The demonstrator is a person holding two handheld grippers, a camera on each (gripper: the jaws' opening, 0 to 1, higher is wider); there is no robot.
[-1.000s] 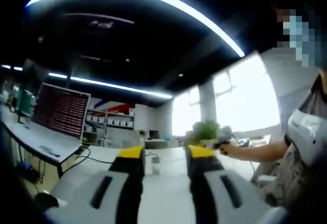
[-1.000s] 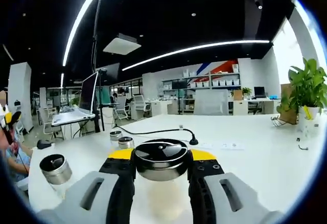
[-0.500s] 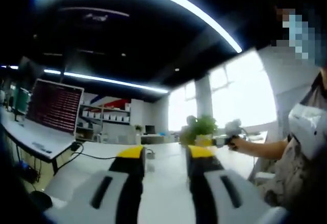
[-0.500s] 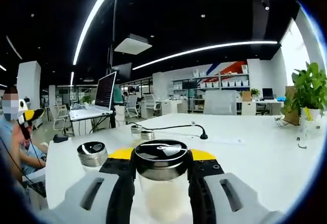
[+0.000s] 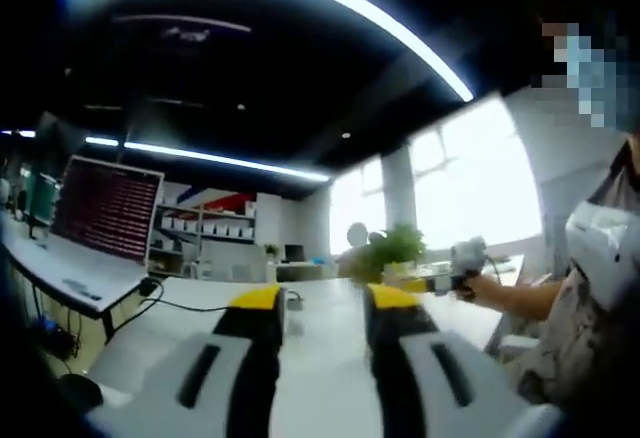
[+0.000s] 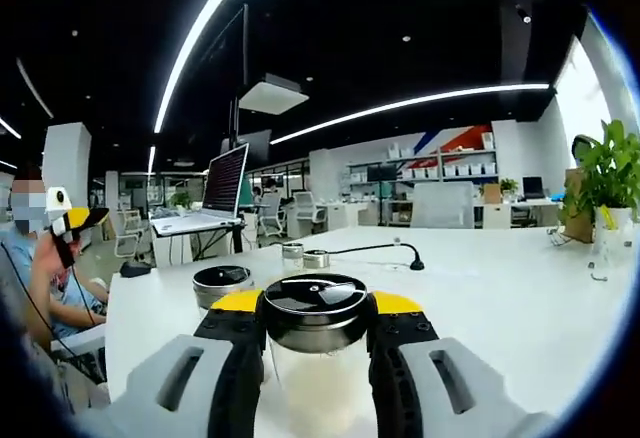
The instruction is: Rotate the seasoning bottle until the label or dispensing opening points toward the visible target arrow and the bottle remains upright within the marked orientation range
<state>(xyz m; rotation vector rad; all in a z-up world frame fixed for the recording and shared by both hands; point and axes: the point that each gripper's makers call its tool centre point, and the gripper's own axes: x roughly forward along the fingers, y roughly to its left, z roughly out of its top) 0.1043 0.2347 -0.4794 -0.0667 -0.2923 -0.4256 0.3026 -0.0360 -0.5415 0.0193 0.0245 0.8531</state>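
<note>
The right hand-held gripper (image 6: 318, 333) holds the seasoning bottle (image 6: 317, 358) tight between its two jaws, low in the middle of the right gripper view. The bottle stands straight up over the white tabletop (image 6: 500, 288). It has a shiny dark lid (image 6: 317, 306) and a clear body that looks like glass, so it may be slippery and could break. Holding it just under the lid seems best. The left hand-held gripper (image 5: 320, 303) is open, with nothing in it.

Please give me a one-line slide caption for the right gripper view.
Right tool grips an upright clear glass seasoning bottle with a black lid above the white table.
</note>
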